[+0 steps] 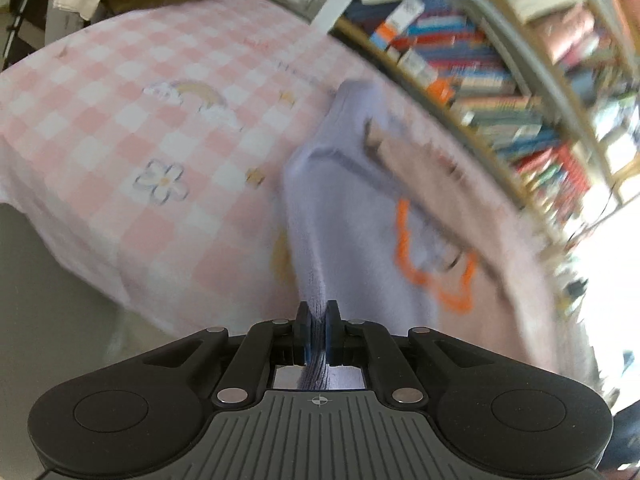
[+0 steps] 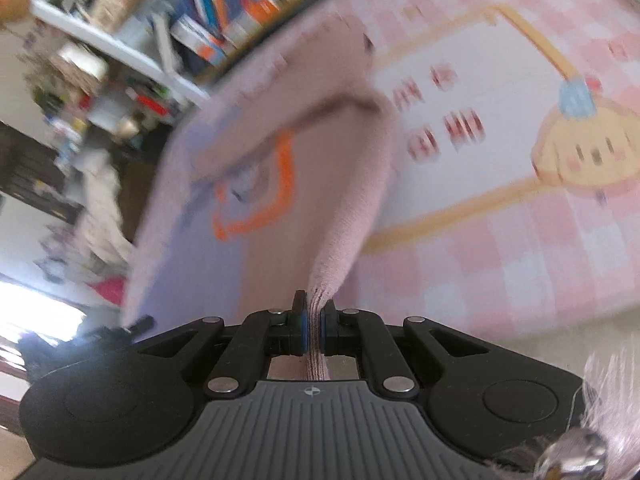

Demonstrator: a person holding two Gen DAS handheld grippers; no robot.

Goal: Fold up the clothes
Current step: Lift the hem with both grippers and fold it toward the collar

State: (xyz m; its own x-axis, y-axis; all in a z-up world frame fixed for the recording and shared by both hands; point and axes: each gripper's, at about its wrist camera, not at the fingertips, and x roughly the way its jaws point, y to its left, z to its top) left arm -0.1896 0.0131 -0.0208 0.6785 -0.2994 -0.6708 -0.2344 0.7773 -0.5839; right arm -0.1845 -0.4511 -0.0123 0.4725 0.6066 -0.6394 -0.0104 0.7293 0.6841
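Left gripper (image 1: pixel 318 322) and right gripper (image 2: pixel 313 318) each pinched a sweater (image 1: pixel 360 216) edge, stretching it taut toward twelve o'clock over the checked bedspread (image 1: pixel 120 120), likely to fold.

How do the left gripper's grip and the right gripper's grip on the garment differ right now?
The left gripper pinches a lavender fold of the garment; the right gripper pinches a pink fold. In the left wrist view the orange outline sits right of the held fold; in the right wrist view, left of it. Both are shut on fabric over the pink checked sheet.
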